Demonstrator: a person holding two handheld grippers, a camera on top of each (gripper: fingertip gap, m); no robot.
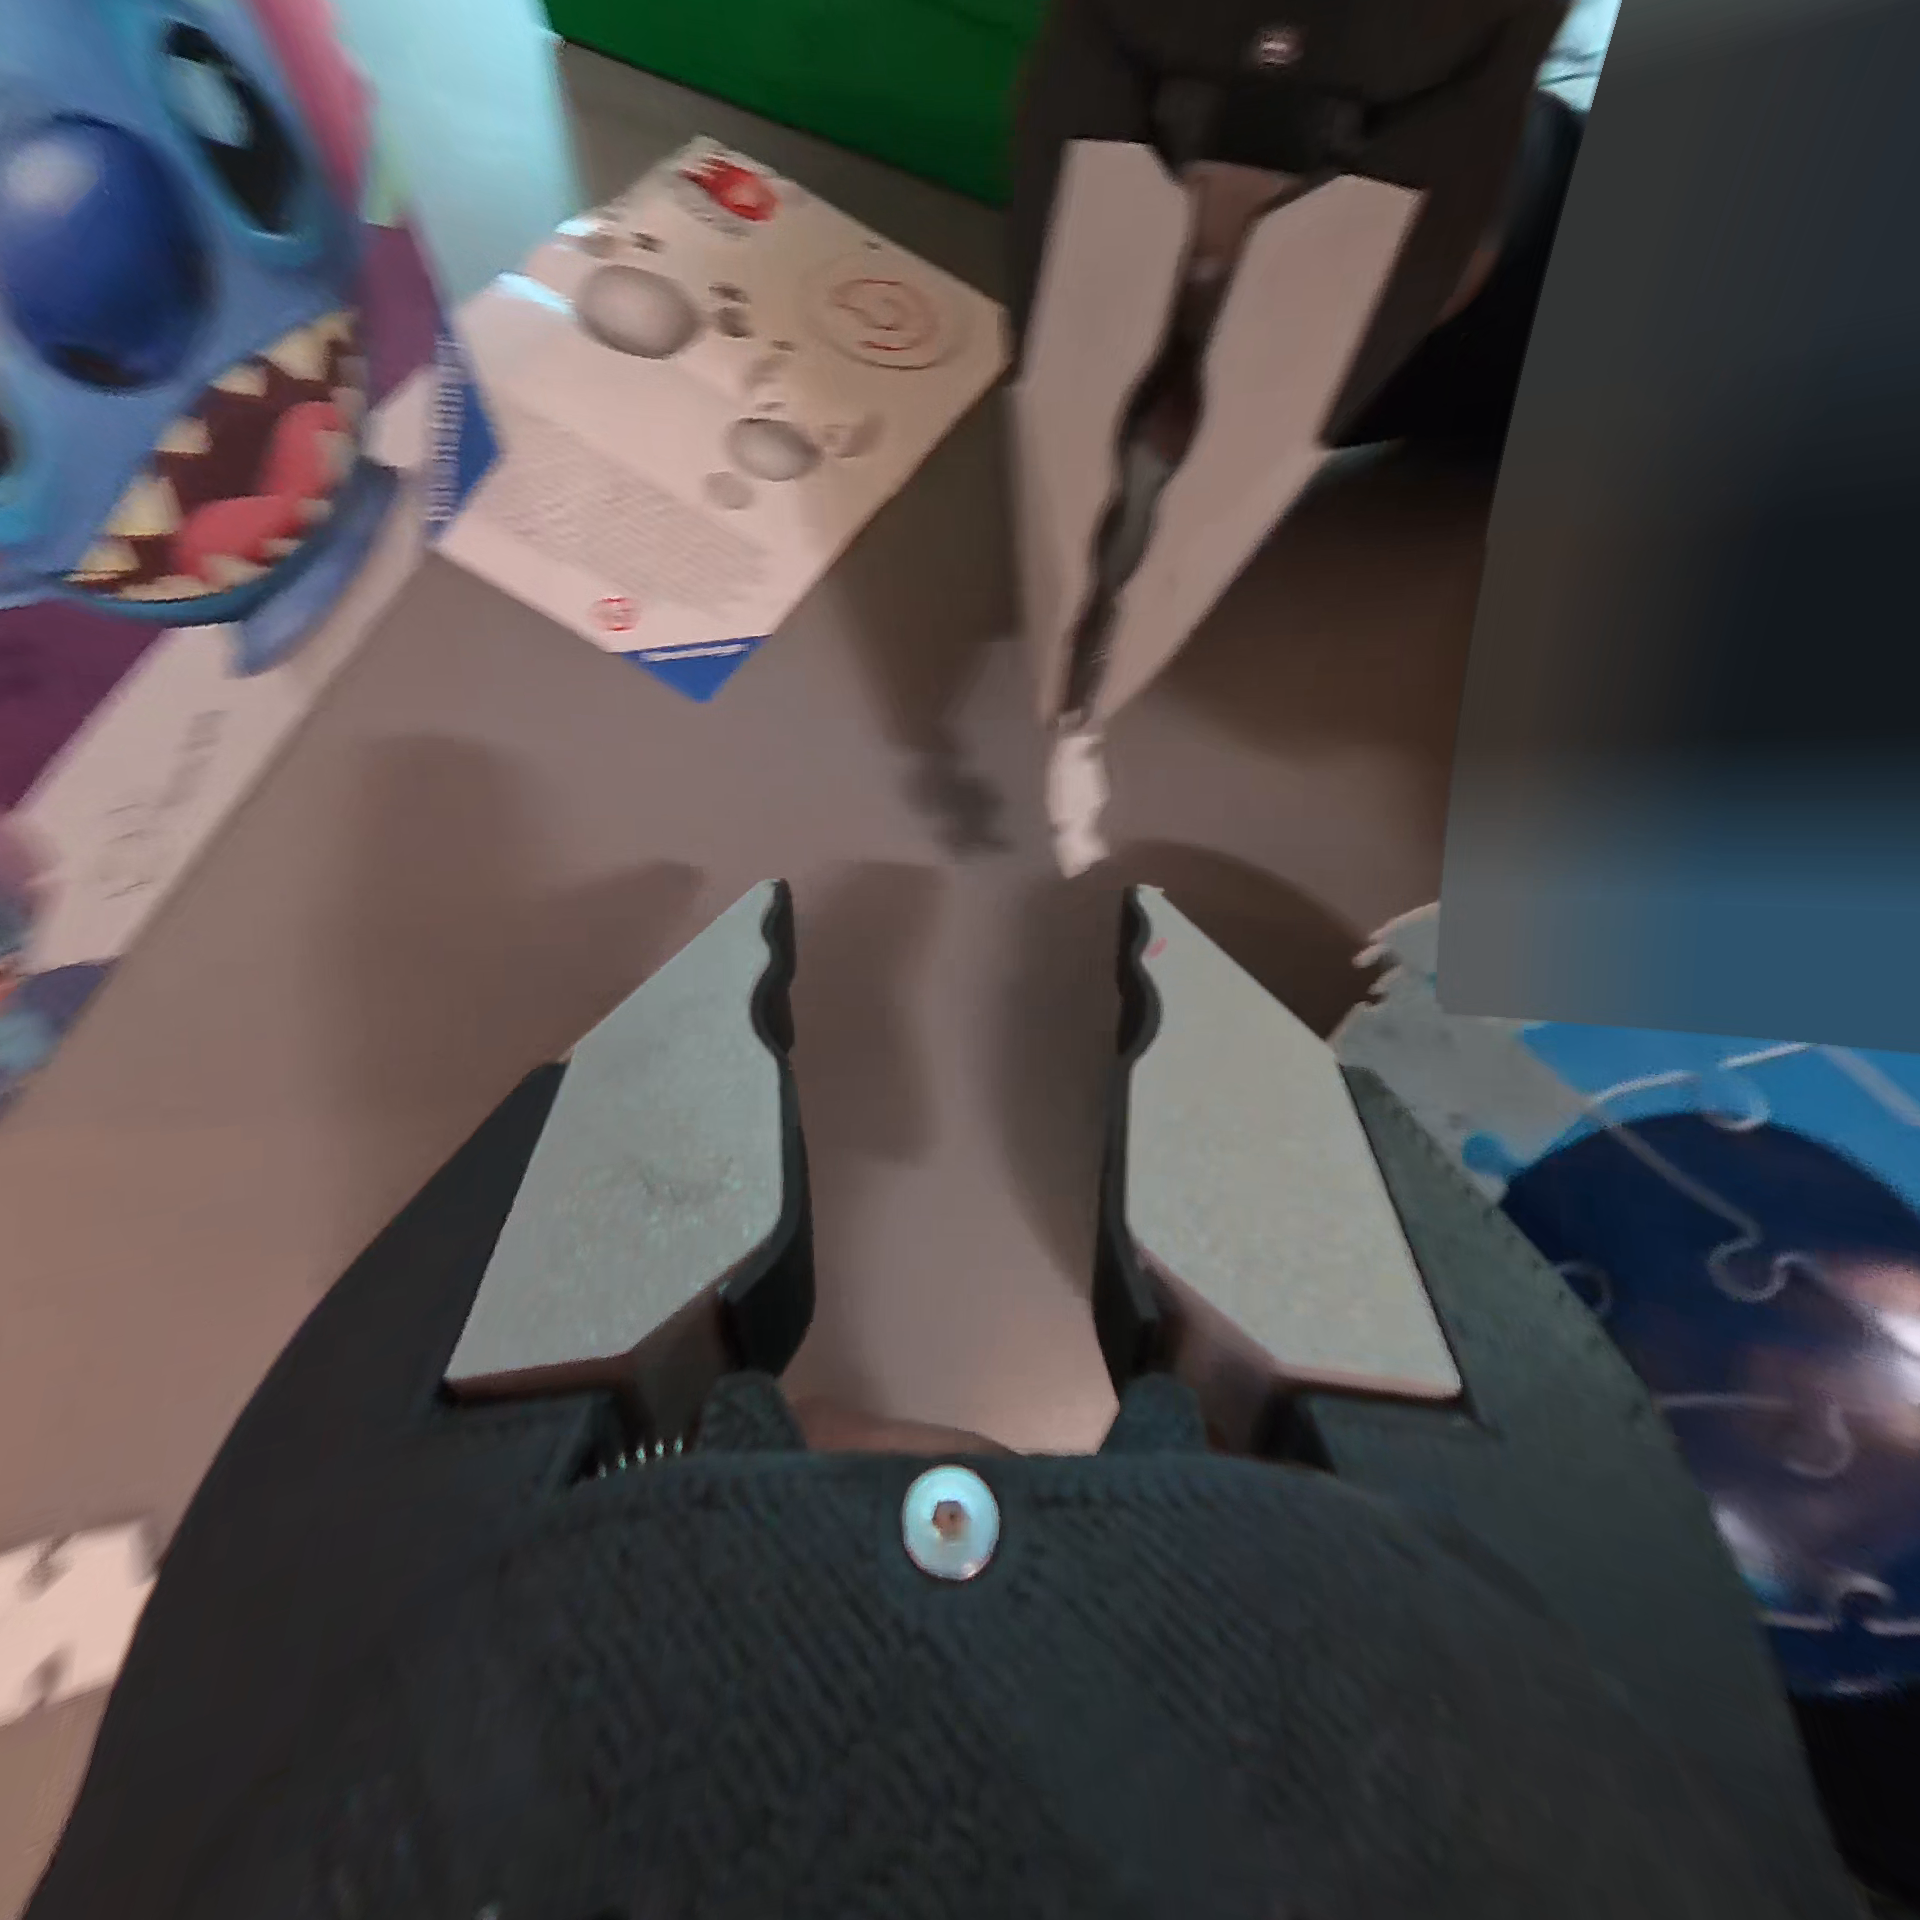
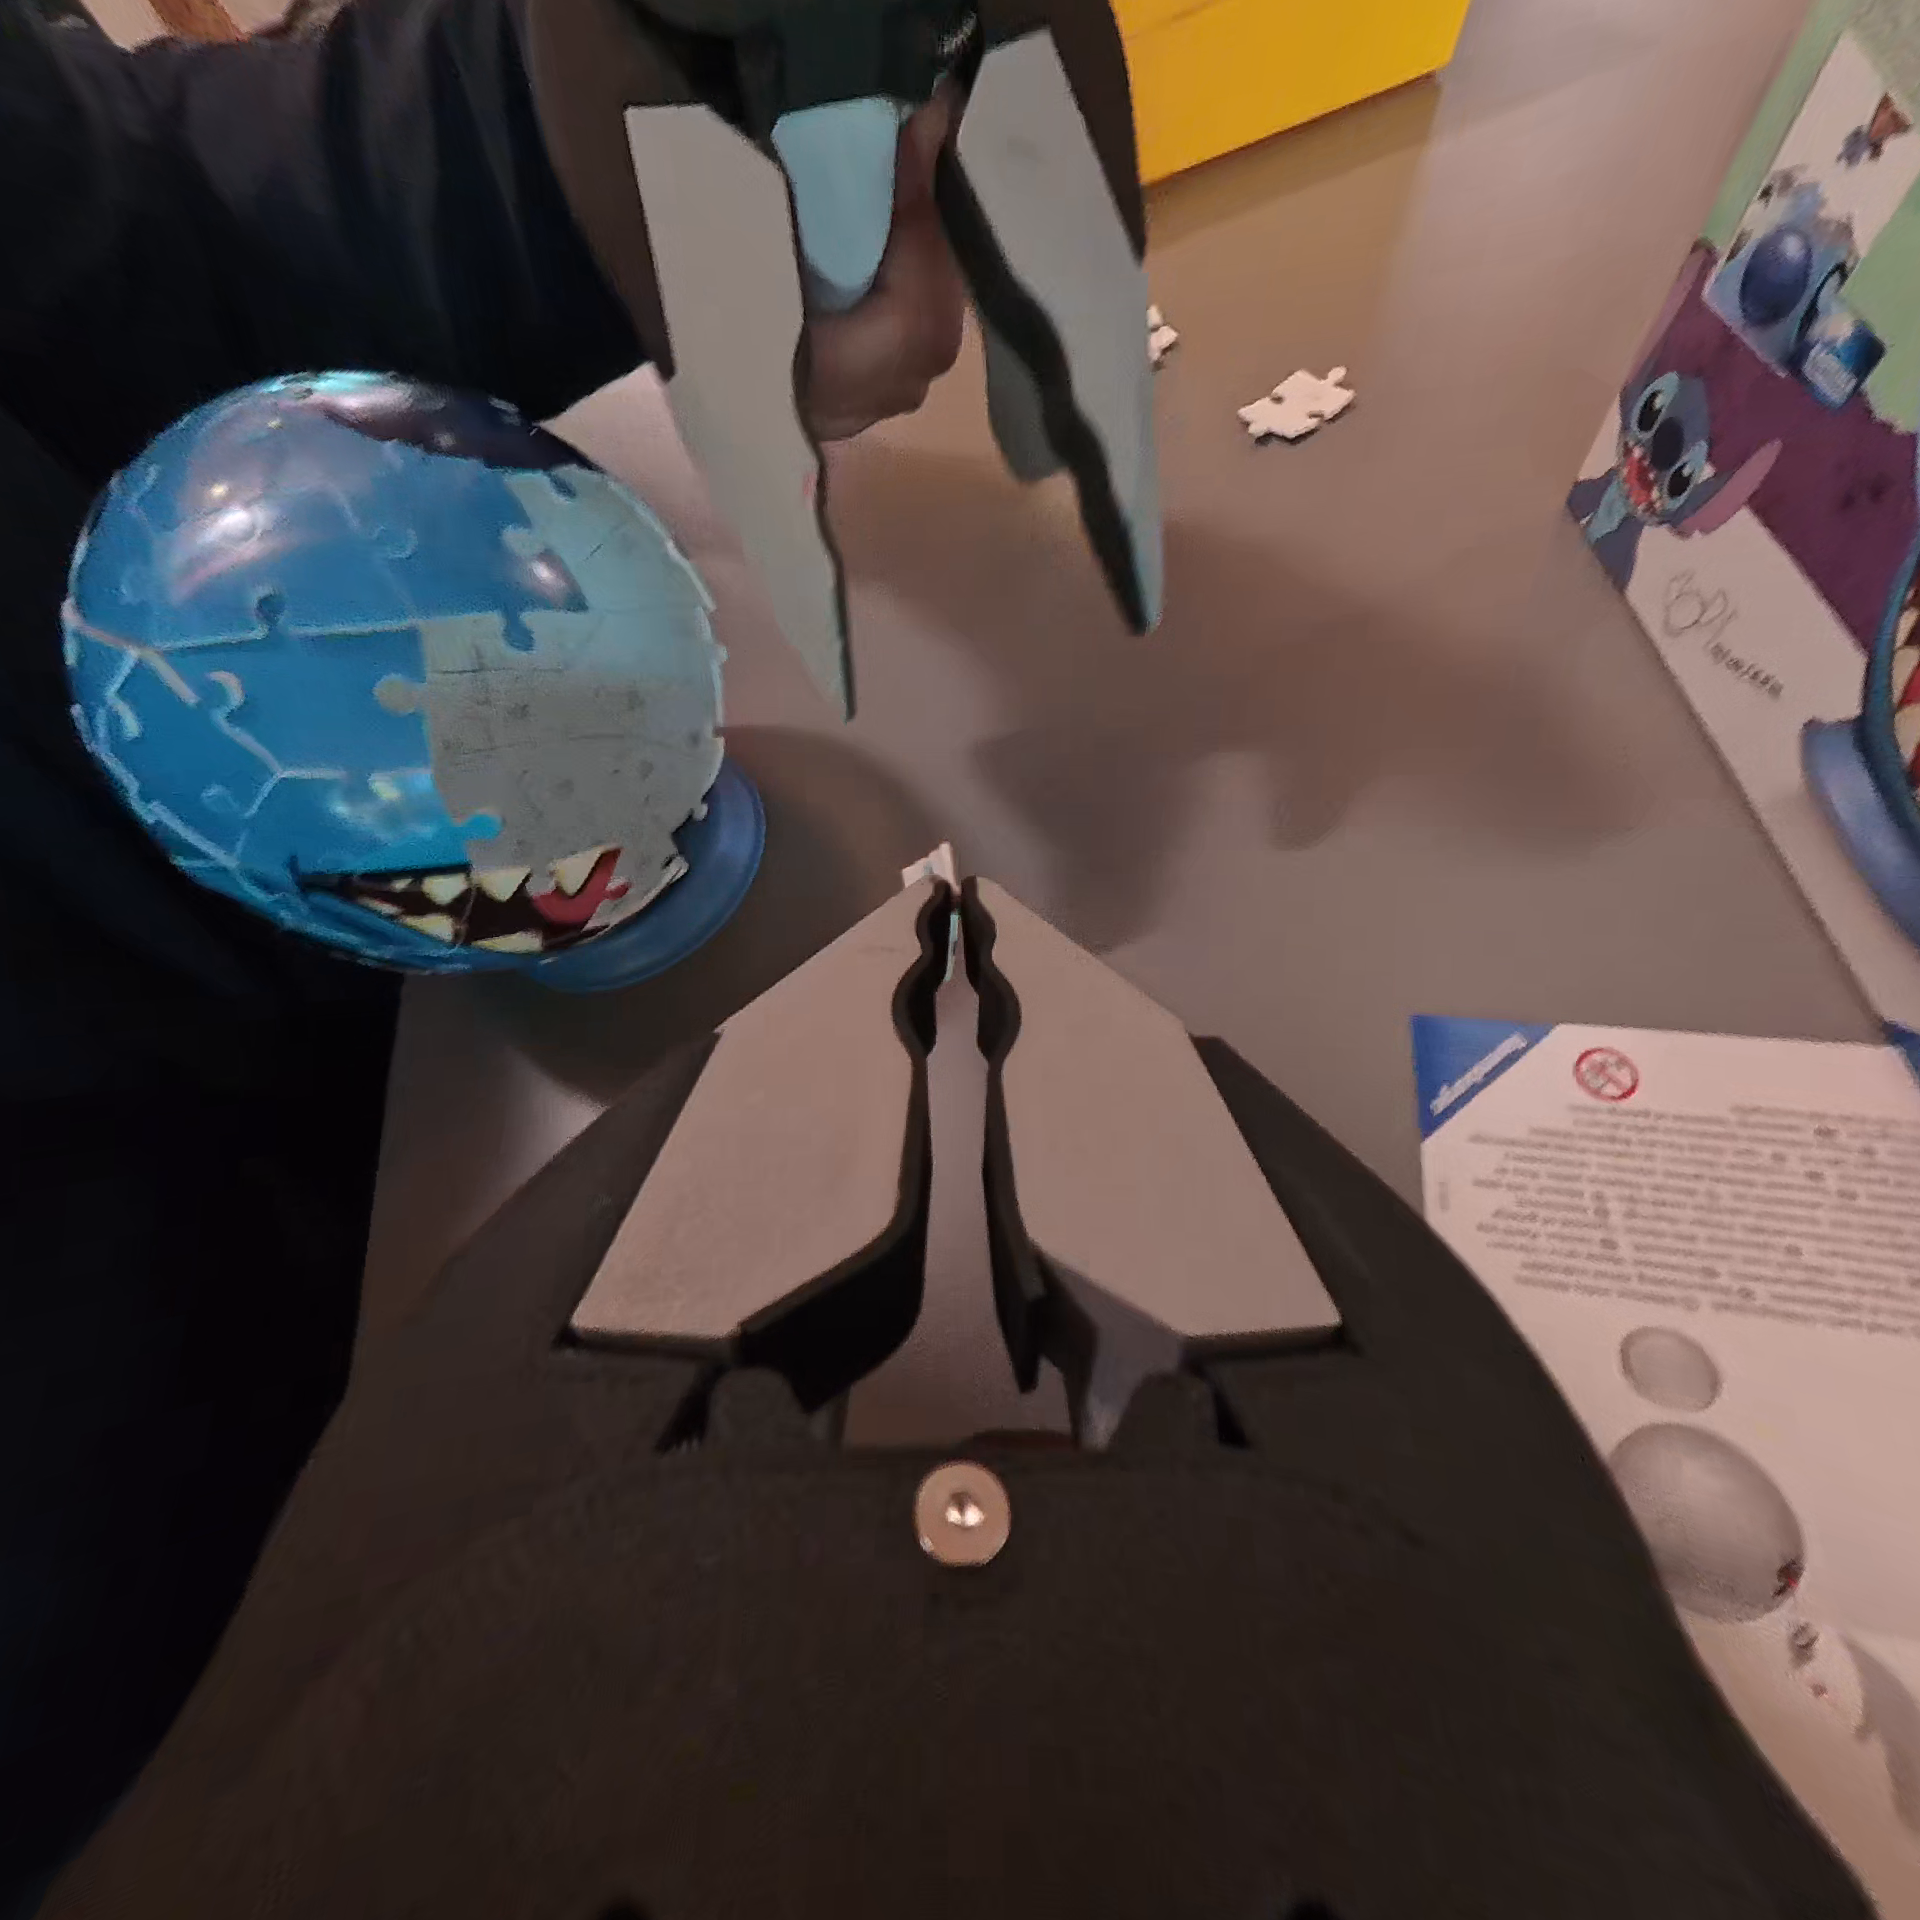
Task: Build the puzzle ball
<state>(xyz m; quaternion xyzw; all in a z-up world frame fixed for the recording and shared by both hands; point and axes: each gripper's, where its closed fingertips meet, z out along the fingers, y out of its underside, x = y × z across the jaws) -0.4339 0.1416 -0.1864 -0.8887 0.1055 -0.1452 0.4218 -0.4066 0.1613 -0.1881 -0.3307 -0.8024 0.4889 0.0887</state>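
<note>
The glossy blue plastic puzzle ball (image 2: pixel 390 675) sits mostly assembled on its blue ring stand (image 2: pixel 675 914) on the grey table (image 2: pixel 1351 727). The right tool (image 2: pixel 956 914) pinches a thin pale puzzle piece (image 2: pixel 940 868); the left tool (image 1: pixel 956 935) gapes empty. Loose white pieces (image 2: pixel 1297 403) remain unplaced.

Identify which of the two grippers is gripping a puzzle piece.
The right gripper: shut on a pale puzzle piece at its tips. The left gripper is open, empty.
</note>
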